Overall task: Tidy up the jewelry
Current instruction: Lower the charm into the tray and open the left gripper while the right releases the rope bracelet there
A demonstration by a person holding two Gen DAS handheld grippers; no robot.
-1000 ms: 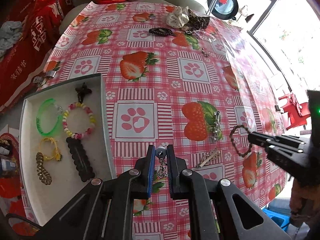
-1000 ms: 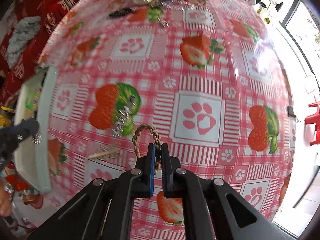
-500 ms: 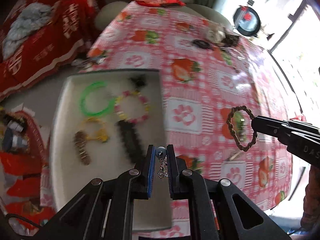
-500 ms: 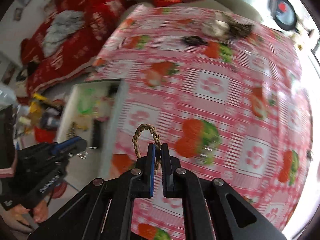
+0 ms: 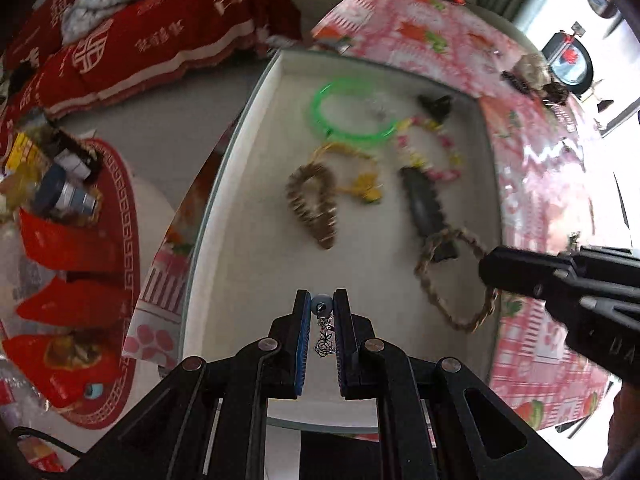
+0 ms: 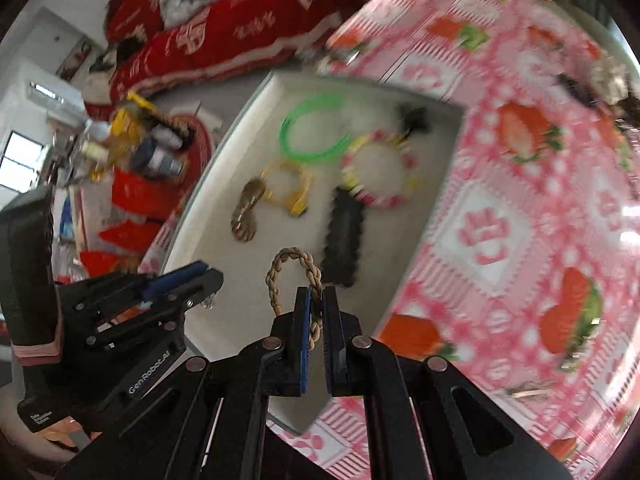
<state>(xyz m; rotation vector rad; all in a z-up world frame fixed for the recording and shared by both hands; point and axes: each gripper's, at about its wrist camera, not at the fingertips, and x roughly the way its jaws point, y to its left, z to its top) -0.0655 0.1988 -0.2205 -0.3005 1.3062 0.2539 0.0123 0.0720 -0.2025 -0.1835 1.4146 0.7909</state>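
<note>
Both claws hung over the white tray (image 5: 224,208), each pinching a piece of jewelry.

Left gripper (image 5: 322,310) clamped a blue-beaded silver charm (image 5: 321,305) above the tray's six o'clock edge. Right gripper (image 6: 316,300) squeezed a braided tan bracelet (image 6: 292,258), looped toward twelve o'clock beside the black hair clip (image 6: 343,236). Green bangle (image 5: 352,110) lay at the tray's twelve o'clock.

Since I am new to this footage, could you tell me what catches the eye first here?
Both grippers hang over the white tray, each shut on jewelry: the left gripper pinches a small beaded charm, the right gripper a braided bracelet. In the tray, a bright green bangle stands out, with the strawberry tablecloth beside it.
</note>
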